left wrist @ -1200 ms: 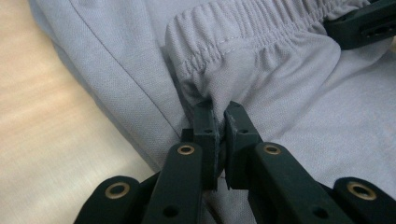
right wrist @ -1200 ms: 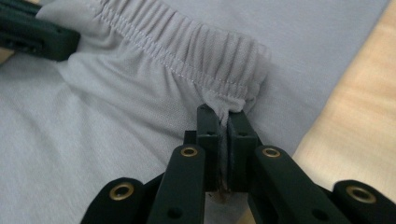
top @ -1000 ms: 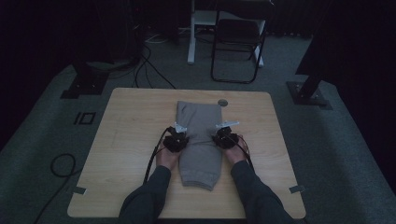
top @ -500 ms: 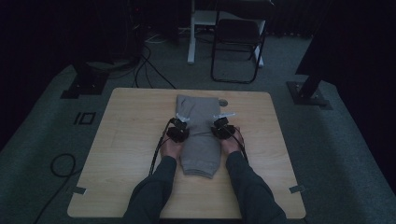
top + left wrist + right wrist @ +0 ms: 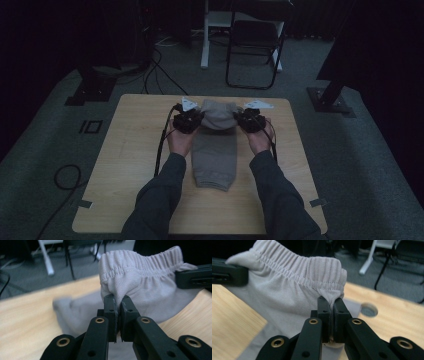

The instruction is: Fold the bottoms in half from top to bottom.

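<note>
A wooden table (image 5: 130, 165) stands on grey carpet, with a black chair (image 5: 252, 45) and a white post (image 5: 205, 35) beyond its far edge. Along the middle of the table lie grey shorts (image 5: 215, 155), folded lengthwise into a narrow strip, the hem end flat on the wood near the person and the elastic waistband (image 5: 218, 114) lifted clear of the table at the far end. In the high view the person's two dark-sleeved forearms come in from below, one on each side of the shorts. The left gripper (image 5: 188, 120) is at the waistband's left corner and the right gripper (image 5: 250, 121) at its right corner, so the band hangs stretched between them. The left gripper view shows its jaws pressed together on a pinch of gathered cloth just below the elastic (image 5: 140, 262), with the other gripper's black jaw at the far edge of the cloth. The right gripper view shows the same: jaws clamped on a fold of cloth under the band (image 5: 312, 267). A round hole (image 5: 368, 310) in the tabletop shows just past the shorts
</note>
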`<move>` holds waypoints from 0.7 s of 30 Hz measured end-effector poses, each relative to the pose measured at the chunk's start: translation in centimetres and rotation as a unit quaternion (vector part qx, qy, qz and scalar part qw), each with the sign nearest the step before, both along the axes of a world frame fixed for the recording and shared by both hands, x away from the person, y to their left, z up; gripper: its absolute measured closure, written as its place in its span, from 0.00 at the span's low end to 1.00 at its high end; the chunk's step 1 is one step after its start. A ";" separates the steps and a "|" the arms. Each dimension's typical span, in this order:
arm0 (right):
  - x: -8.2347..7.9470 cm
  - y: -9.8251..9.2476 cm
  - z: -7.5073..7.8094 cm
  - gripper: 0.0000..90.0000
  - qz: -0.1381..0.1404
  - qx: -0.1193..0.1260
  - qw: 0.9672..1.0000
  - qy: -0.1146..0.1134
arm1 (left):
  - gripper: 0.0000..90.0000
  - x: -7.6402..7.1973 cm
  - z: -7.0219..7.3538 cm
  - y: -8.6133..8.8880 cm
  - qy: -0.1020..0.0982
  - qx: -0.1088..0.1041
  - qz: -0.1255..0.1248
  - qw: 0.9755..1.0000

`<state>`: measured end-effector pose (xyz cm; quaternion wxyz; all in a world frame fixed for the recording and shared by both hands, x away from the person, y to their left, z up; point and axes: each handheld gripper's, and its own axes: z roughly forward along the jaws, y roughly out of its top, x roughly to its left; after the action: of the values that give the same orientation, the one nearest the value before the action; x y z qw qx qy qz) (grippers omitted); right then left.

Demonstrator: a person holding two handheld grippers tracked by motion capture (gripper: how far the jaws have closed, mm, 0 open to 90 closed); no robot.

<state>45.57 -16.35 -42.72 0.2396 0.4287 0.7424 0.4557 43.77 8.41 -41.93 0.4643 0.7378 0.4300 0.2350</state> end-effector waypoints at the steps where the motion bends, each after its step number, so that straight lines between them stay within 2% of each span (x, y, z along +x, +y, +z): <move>1: -0.4 -0.2 0.6 0.98 0.005 0.001 1.000 -0.006 | 0.95 -0.4 0.2 0.0 -0.003 0.002 -0.005 1.000; 3: -1.4 -0.4 0.8 0.97 0.016 -0.005 1.000 -0.004 | 0.95 -1.1 -0.1 0.2 -0.002 0.013 -0.015 1.000; 5: -2.4 -0.4 0.2 0.97 0.028 -0.021 0.999 -0.001 | 0.95 -1.7 -0.8 0.5 0.008 0.014 -0.024 1.000; 7: -3.4 -0.4 -1.1 0.97 0.043 -0.029 0.999 0.011 | 0.95 -2.3 -2.0 0.9 0.023 0.009 -0.032 0.999; 10: -4.8 -0.3 -3.4 0.97 0.056 -0.039 0.997 0.035 | 0.94 -3.4 -4.2 1.3 0.046 0.019 -0.047 0.998; 14: -6.4 0.1 -6.6 0.97 0.072 -0.055 0.994 0.065 | 0.94 -5.0 -7.4 1.8 0.080 0.026 -0.061 0.995; 17: -7.6 0.4 -8.7 0.97 0.079 -0.067 0.991 0.080 | 0.93 -5.9 -9.7 2.0 0.108 0.036 -0.070 0.991; 19: -8.0 0.6 -9.8 0.97 0.083 -0.073 0.989 0.094 | 0.92 -6.3 -10.9 2.0 0.121 0.051 -0.070 0.989; 21: -8.2 0.8 -10.9 0.97 0.086 -0.083 0.987 0.106 | 0.89 -6.4 -12.0 2.0 0.140 0.049 -0.065 0.987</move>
<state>37.38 -15.55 -53.58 0.1543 0.3876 0.8328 0.3638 37.35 10.45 -53.89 0.3765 0.8118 0.4300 0.1196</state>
